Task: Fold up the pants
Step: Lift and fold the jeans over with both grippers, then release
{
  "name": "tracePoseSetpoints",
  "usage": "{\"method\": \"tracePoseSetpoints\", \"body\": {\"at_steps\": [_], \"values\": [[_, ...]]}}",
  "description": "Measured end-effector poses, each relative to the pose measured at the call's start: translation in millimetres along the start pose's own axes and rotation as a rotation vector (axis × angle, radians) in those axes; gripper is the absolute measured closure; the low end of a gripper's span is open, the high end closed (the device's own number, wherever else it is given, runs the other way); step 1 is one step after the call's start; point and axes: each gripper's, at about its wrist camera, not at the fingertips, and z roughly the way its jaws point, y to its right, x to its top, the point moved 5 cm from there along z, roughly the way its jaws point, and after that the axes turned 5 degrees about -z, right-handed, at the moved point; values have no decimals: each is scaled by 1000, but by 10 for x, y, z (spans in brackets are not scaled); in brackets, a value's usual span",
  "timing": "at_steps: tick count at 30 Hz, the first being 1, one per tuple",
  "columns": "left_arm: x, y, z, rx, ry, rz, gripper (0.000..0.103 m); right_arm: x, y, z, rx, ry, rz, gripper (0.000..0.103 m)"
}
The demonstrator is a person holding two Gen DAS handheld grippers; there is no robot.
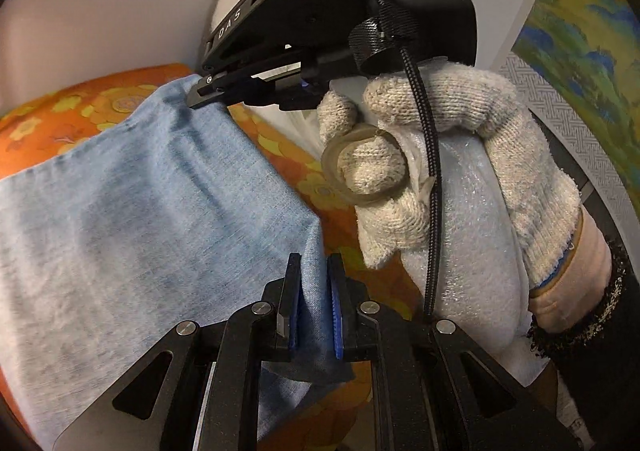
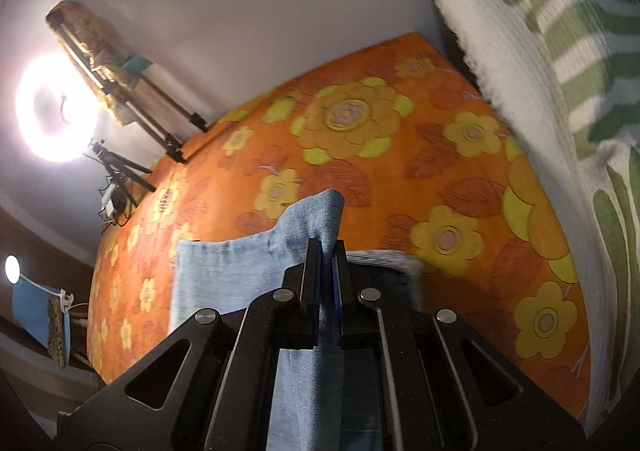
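Left gripper (image 1: 314, 271) clamped on edge of light-blue pants (image 1: 132, 191). Right gripper (image 2: 329, 251) pinching another fold of same denim (gloved hand (image 1: 460, 155) on its handle). Pants stretched between both, over orange floral bedspread (image 2: 400, 155).

Bed in an orange flowered sheet (image 2: 360, 139) — light-blue pants (image 1: 132, 203) lie spread across it.

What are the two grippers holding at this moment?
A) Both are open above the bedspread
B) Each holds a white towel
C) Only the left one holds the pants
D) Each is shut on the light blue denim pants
D: the left gripper pinches a fold of the pants, and the right gripper clamps denim too, over the orange floral bedspread.
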Motion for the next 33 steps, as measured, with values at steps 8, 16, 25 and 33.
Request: {"method": "tracePoseSetpoints", "body": {"at_steps": [8, 16, 25, 33], "values": [[36, -106, 53, 23, -16, -17, 87, -23, 171, 347, -36, -32, -35, 98], [-211, -171, -367, -1, -49, 6, 62, 2, 303, 79, -114, 41, 0, 89], [-448, -469, -988, 128, -1, 28, 62, -436, -35, -529, -143, 109, -122, 72], [-591, -781, -998, 206, -33, 31, 62, -1247, -389, -421, -149, -40, -304, 72]]}}
